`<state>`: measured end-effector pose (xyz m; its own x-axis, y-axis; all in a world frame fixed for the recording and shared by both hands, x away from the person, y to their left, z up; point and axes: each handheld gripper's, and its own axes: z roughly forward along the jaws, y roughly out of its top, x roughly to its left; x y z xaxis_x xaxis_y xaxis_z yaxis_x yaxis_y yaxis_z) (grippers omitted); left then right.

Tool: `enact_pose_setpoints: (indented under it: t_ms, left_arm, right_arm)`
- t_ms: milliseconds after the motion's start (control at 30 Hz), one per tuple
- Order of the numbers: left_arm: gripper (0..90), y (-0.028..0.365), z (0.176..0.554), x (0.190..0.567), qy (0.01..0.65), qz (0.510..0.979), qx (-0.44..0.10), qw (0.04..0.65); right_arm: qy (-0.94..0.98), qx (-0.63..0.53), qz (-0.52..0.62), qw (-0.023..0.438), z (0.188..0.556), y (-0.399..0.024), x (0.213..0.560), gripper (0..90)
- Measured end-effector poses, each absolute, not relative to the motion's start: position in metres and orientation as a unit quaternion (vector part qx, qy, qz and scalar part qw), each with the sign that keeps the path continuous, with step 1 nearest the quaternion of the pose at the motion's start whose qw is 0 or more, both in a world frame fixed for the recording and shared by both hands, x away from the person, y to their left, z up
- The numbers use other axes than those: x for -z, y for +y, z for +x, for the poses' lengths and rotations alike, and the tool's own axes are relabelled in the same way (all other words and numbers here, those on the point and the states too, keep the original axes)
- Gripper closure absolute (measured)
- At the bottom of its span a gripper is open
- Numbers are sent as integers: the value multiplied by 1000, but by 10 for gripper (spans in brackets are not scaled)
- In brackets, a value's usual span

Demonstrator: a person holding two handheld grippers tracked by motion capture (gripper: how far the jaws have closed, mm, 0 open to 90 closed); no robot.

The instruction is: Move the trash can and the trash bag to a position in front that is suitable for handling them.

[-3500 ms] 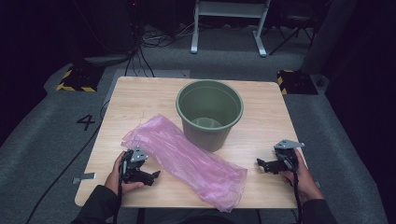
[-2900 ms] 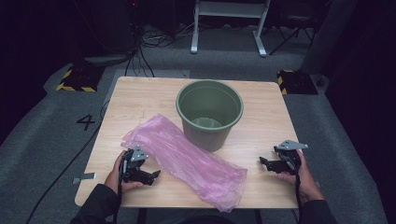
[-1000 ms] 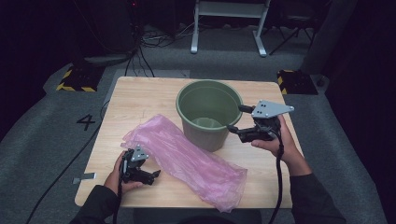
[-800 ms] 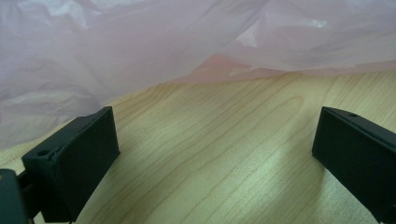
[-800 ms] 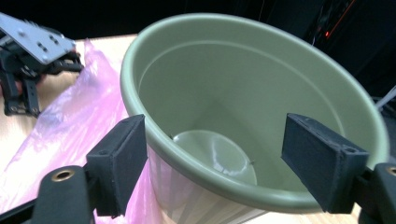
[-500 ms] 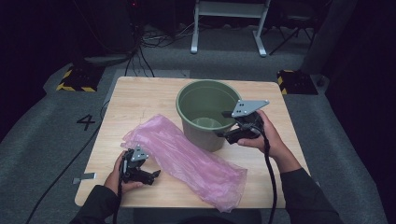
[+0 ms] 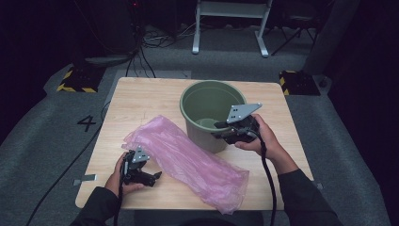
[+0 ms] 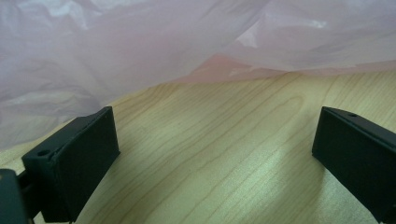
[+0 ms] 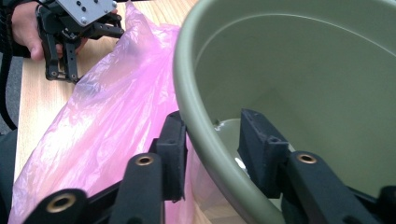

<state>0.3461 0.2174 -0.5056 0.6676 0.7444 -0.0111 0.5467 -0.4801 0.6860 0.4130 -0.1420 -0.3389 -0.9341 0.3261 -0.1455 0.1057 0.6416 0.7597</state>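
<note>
A green bucket (image 7: 202, 136) stands upright at the middle of the wooden table (image 7: 146, 101). A crumpled pink plastic bag (image 7: 188, 162) lies flat in front of it, running left to right. My right gripper (image 7: 219, 129) straddles the bucket's near-right rim (image 9: 205, 140), one jaw outside the wall and one inside. Its jaws have just been closing, and a small gap still shows at the inner pad (image 9: 254, 140). My left gripper (image 7: 155, 178) rests open on the table at the bag's left end. Bare wood (image 8: 224, 140) lies between its jaws, with the bag (image 8: 140, 51) just beyond.
The bucket's inside (image 9: 327, 93) looks bare apart from a pale spot at the bottom. Grey floor with cables and a white metal stand (image 7: 230, 28) lies beyond the table's far edge. Bare tabletop stretches at the far left.
My right gripper has moved left from beside the bucket onto its rim and sunk a little, and its jaws have narrowed around the rim. The left gripper and the bag have not moved.
</note>
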Motion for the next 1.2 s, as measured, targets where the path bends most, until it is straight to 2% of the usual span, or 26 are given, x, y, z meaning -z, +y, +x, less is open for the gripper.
enact_pose_setpoints:
  t_ms: [367, 700, 900, 933, 967, 1033, 1067, 1100, 1167, 1200]
  left_arm:
    - [3, 217, 346, 506, 381, 848, -146, 339]
    - [3, 217, 346, 506, 381, 848, -146, 339]
    - [3, 217, 346, 506, 381, 848, -146, 339]
    - [3, 217, 346, 506, 381, 848, -146, 339]
    - [3, 217, 346, 506, 381, 848, -146, 339]
    - [3, 217, 346, 506, 381, 848, -146, 339]
    - [3, 217, 346, 506, 381, 848, -146, 339]
    - [4, 217, 346, 505, 380, 848, -147, 338]
    - [4, 217, 346, 505, 380, 848, -147, 338]
    - [4, 217, 346, 505, 380, 848, -147, 338]
  right_arm:
    - [894, -404, 122, 149, 418, -142, 340, 682]
    - [884, -419, 117, 169, 439, -132, 345, 730]
    - [883, -416, 125, 178, 449, -127, 345, 723]
    - [880, -418, 129, 183, 451, -127, 345, 661]
    - [880, -418, 129, 183, 451, -127, 345, 661]
    - [874, -425, 141, 191, 451, -128, 344, 490]
    - [872, -428, 143, 192, 450, -129, 343, 447]
    - [866, -433, 151, 201, 446, -134, 341, 352]
    - [861, -438, 152, 211, 443, -137, 339, 322]
    - [845, -458, 155, 230, 433, -146, 333, 301]
